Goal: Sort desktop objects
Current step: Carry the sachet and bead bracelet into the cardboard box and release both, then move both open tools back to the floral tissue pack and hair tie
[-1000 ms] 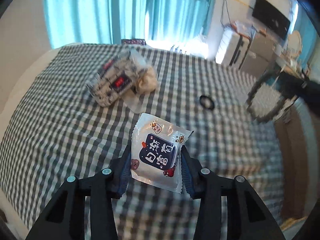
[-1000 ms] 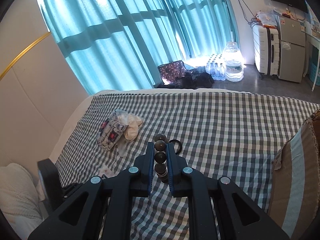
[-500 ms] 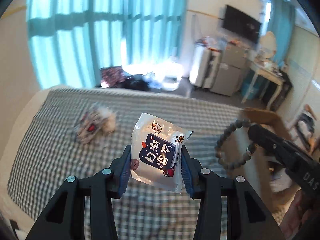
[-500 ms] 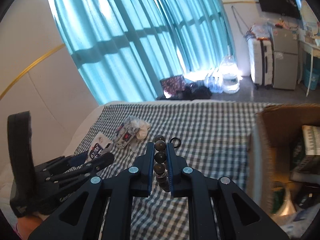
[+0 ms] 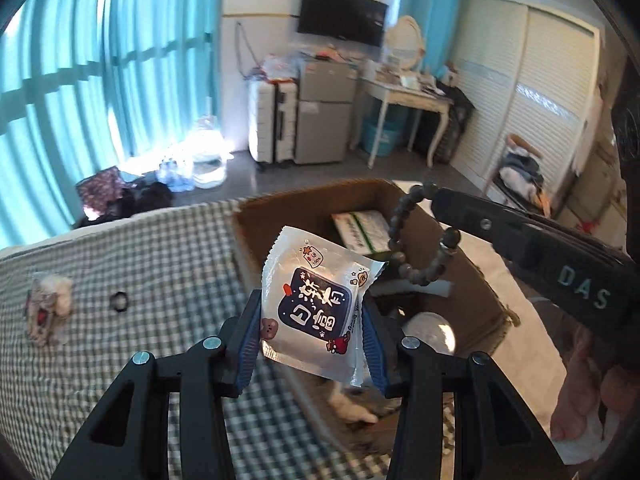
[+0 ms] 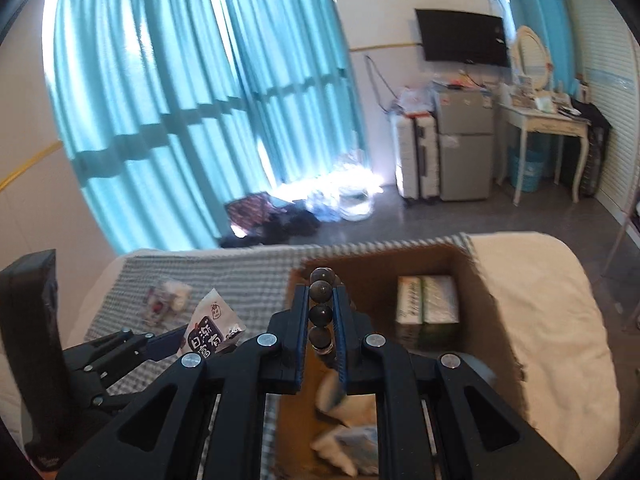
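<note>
My left gripper (image 5: 311,320) is shut on a white snack packet with a dark blue label (image 5: 312,304) and holds it up at the near left edge of an open cardboard box (image 5: 280,208). My right gripper (image 6: 321,304) is shut on a dark bead bracelet (image 6: 321,312) and holds it over the box (image 6: 476,280). The bracelet (image 5: 424,236) hangs from the right gripper in the left wrist view. The packet (image 6: 212,332) also shows in the right wrist view.
The box holds a green-and-white carton (image 6: 426,304) and white wrapped items (image 6: 348,440). On the checked bedcover (image 5: 140,280) lie a clear bag of snacks (image 5: 48,308) and a small black ring (image 5: 119,301). A suitcase and small fridge (image 6: 444,152) stand across the room.
Both grippers have swung right from over the bedcover to the cardboard box, each still holding its item. The snack bag and ring now lie far to the left.
</note>
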`<act>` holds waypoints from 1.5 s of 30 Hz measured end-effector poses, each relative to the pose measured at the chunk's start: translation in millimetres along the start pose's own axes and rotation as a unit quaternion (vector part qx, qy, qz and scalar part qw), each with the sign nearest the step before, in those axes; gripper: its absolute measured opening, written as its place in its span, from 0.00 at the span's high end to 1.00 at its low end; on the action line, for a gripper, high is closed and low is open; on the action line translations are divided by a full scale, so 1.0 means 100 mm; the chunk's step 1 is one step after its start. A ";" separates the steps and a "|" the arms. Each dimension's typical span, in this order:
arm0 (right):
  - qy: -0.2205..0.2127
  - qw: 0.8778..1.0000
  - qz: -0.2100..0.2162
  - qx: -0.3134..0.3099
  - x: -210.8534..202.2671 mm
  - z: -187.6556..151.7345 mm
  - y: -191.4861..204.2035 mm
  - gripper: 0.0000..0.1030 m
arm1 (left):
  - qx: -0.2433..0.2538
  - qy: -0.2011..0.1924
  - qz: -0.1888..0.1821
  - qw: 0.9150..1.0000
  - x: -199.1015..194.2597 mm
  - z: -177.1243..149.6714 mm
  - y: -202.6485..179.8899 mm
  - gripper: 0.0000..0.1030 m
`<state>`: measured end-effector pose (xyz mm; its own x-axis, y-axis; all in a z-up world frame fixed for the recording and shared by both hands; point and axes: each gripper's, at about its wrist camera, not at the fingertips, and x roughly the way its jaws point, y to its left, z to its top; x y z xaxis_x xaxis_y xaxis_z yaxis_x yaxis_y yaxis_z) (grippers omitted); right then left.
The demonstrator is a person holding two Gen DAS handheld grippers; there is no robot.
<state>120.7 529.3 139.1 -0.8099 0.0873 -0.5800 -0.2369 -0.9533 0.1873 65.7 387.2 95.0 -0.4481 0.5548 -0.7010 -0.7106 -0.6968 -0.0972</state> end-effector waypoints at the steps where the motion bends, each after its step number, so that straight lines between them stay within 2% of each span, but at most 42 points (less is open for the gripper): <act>1: 0.006 1.000 -0.011 0.001 0.02 -0.03 -0.06 0.89 | 0.005 0.007 -0.005 1.000 0.08 0.00 -0.08 0.55; 4: 0.021 0.999 -0.029 0.012 0.09 -0.11 -0.26 0.88 | 0.025 0.028 -0.009 0.999 0.27 -0.04 -0.28 0.54; 5: 0.025 0.999 -0.028 0.022 0.10 -0.13 -0.33 0.88 | 0.036 0.034 -0.010 0.999 0.33 -0.06 -0.35 0.48; 6: 0.027 0.999 -0.024 0.036 0.11 -0.15 -0.41 0.88 | 0.044 0.036 -0.013 0.998 0.36 -0.08 -0.39 0.33; 7: 0.032 0.998 -0.019 0.051 0.12 -0.16 -0.49 0.88 | 0.049 0.036 -0.011 0.998 0.38 -0.10 -0.40 0.24; 8: 0.036 0.997 -0.012 0.066 0.12 -0.17 -0.60 0.87 | 0.055 0.030 -0.002 0.998 0.37 -0.13 -0.42 0.08; 9: 0.038 0.996 -0.004 0.083 0.12 -0.17 -0.67 0.78 | 0.057 0.026 0.003 0.998 0.35 -0.16 -0.41 0.03; 10: 0.036 0.995 -0.001 0.095 0.12 -0.17 -0.72 0.69 | 0.060 0.019 0.007 0.998 0.32 -0.15 -0.41 0.03; 11: 0.033 0.994 -0.003 0.100 0.12 -0.17 -0.74 0.67 | 0.062 0.015 0.007 0.998 0.30 -0.16 -0.41 0.03; 14: 0.032 0.995 -0.012 0.095 0.16 -0.14 -0.72 0.66 | 0.052 0.019 0.015 0.998 0.27 -0.16 -0.32 0.02; 19: 0.029 0.996 -0.002 0.083 0.18 -0.14 -0.57 0.67 | 0.013 0.022 0.061 0.998 0.17 -0.12 -0.03 0.02; 24: 0.029 0.998 0.017 0.051 0.20 -0.17 -0.22 0.67 | -0.013 -0.004 0.143 0.990 -0.05 -0.10 0.34 0.02; 27: 0.032 0.999 0.027 0.035 0.23 -0.17 0.06 0.66 | -0.023 -0.021 0.154 0.988 -0.28 -0.08 0.61 0.00; 32: 0.023 0.998 0.055 0.004 0.26 -0.14 0.55 0.50 | -0.053 -0.036 0.193 0.979 -0.58 -0.12 1.11 0.00; 34: 0.015 0.998 0.060 -0.011 0.28 -0.12 0.77 0.36 | -0.054 -0.033 0.214 0.975 -0.69 -0.18 1.36 0.00; 36: 0.005 0.997 0.068 -0.027 0.31 -0.13 1.00 0.30 | -0.054 -0.028 0.231 0.971 -0.77 -0.27 1.59 0.00; 39: 0.002 0.995 0.085 -0.052 0.42 -0.16 1.31 0.30 | -0.068 -0.029 0.257 0.964 -0.90 -0.50 1.99 0.00; 41: -0.003 0.994 0.096 -0.061 0.54 -0.18 1.45 0.30 | -0.079 -0.021 0.259 0.962 -0.92 -0.66 2.24 0.00; 45: -0.005 0.992 0.102 -0.067 1.08 -0.30 1.79 0.30 | -0.114 -0.003 0.274 0.955 -0.79 -1.01 2.73 0.00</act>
<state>6.6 359.5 86.2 -0.8389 -0.1103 -0.5330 0.0061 -0.9811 0.1934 -38.0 106.7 52.3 -0.7228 0.0799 -0.6864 -0.2318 -0.9638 0.1318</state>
